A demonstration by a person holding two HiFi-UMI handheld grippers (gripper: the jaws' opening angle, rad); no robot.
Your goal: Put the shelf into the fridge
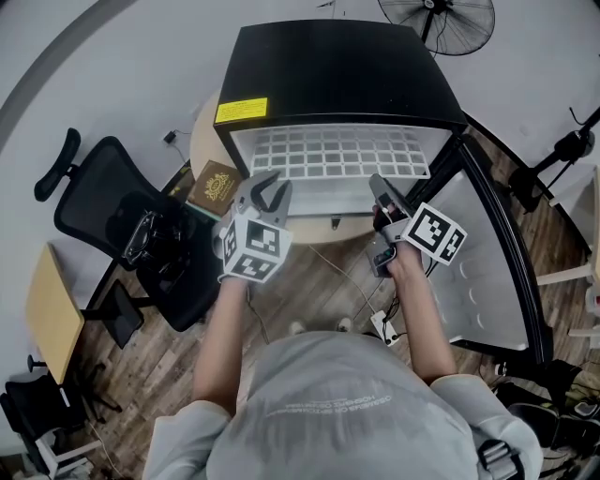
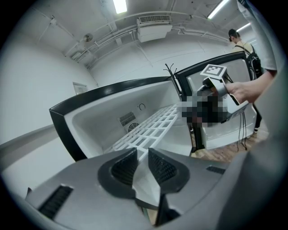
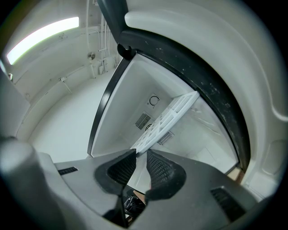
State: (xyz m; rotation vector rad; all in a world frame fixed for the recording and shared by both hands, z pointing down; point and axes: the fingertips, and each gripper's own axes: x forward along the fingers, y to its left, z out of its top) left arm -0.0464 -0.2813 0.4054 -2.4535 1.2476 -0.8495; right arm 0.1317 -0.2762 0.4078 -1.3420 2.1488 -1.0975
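Note:
A black mini fridge stands in front of me with its door swung open to the right. A white grid shelf lies flat, partly inside the fridge, its front edge sticking out toward me. My left gripper is shut on the left part of that front edge. My right gripper is shut on the right part. In the left gripper view the shelf runs from between the jaws into the white interior. In the right gripper view the shelf shows nearly edge-on, leading into the gripper.
A black office chair stands at the left, beside a round table with a brown box. Cables lie on the wooden floor by my feet. A fan stands behind the fridge, a tripod at the right.

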